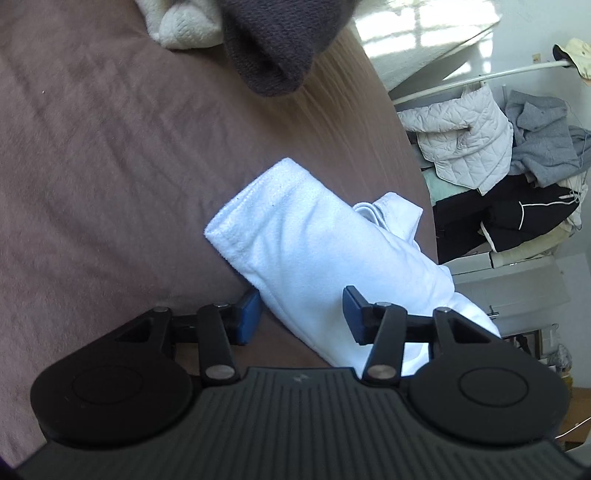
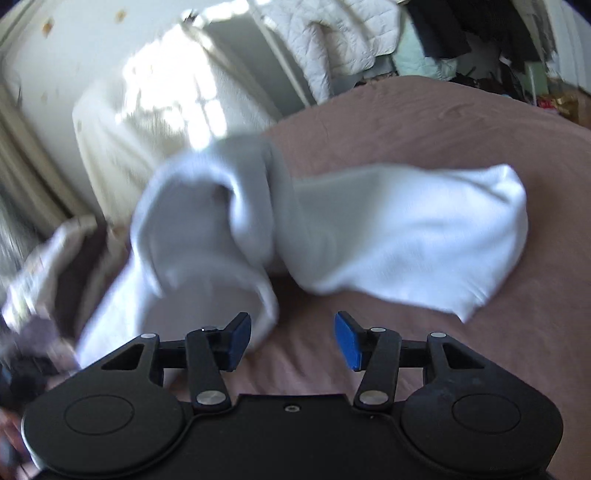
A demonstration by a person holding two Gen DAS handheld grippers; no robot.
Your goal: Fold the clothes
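Observation:
A white garment [image 1: 314,240] lies partly folded on the mauve bed cover [image 1: 110,166] near the bed's right edge. My left gripper [image 1: 301,314] is open, its blue pads on either side of the garment's near end, not closed on it. In the right wrist view the same white garment [image 2: 369,236] lies bunched and blurred on the bed cover [image 2: 443,122]. My right gripper [image 2: 293,341] is open and empty just in front of it, with a loose sleeve-like part hanging toward its left pad.
A dark grey knit garment [image 1: 277,48] and a cream fleece item [image 1: 181,26] lie at the far end of the bed. Beside the bed stands a pile of clothes [image 1: 498,166] with a quilted white jacket. A sunlit wall [image 2: 166,92] lies behind.

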